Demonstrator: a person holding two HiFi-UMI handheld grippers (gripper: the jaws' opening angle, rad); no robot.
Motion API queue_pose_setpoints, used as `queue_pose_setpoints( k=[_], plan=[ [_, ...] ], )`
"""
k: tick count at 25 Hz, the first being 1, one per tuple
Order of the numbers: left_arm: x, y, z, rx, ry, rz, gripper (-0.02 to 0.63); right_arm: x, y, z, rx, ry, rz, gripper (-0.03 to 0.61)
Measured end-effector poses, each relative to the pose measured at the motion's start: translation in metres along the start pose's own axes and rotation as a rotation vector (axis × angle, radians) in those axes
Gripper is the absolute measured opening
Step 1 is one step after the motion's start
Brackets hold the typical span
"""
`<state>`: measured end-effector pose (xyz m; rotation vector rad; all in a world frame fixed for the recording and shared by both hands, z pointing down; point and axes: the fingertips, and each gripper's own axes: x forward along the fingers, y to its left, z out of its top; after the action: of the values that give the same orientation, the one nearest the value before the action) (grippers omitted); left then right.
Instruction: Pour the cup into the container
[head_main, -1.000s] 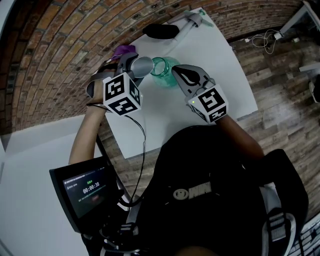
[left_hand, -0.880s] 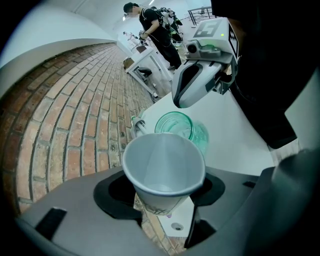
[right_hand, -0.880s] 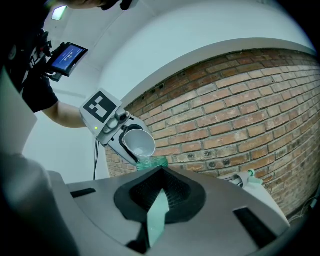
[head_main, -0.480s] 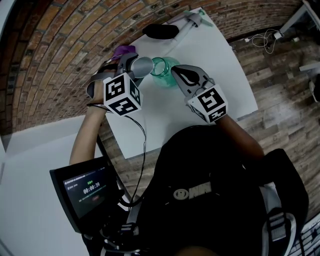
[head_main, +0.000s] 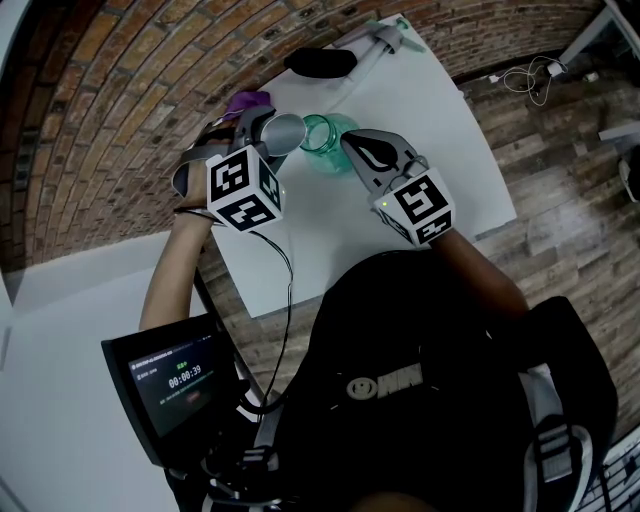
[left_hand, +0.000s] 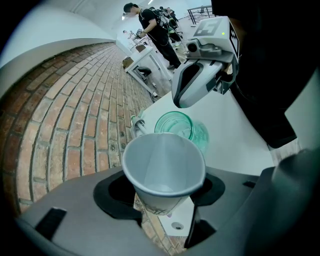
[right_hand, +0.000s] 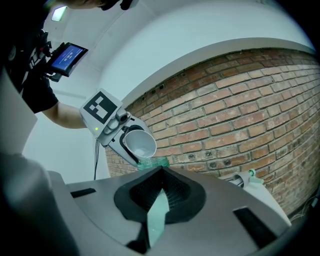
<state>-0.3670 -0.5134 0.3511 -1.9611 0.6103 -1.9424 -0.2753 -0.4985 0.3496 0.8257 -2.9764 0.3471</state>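
Black fabric (head_main: 430, 380) of the operator's torso fills the nearest part of the head view; a small screen (head_main: 175, 385) sits at the lower left, and its counter has advanced by one digit since a second ago.

Beyond the torso lies the white table (head_main: 330, 250). The left gripper (head_main: 268, 135) is clamped on the pale paper cup (left_hand: 164, 167); its pads press the cup's lower wall from both sides. The cup is tilted, with its mouth turned toward the teal container (head_main: 328, 140); the cup's lower lip sits just above the container's rim, and contact cannot be confirmed.

The right gripper (head_main: 352, 148) is closed on the container; a thin teal strip of the container's wall shows edge-on between its pads in the right gripper view. The container stands upright on the table, between the two grippers.

Compared with the earlier frames, both grippers, the cup and the container hold the same positions and the same tilt; no shift is visible.

Farther on the table lie a purple item (head_main: 248, 101), a black object (head_main: 320, 62) and a white tool (head_main: 385, 42) with a green tip at the far edge. A brick wall (head_main: 120, 90) rises behind the table; a person (left_hand: 155, 27) stands at a distant bench in the left gripper view.
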Motion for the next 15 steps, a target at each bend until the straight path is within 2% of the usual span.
queue_pose_setpoints(
  k=[15],
  plan=[
    [-0.0003,0.0002,-0.0006,0.004,0.004,-0.006,0.287,0.0010,0.0012,0.0019,0.006,-0.003,0.000,-0.005]
  ],
)
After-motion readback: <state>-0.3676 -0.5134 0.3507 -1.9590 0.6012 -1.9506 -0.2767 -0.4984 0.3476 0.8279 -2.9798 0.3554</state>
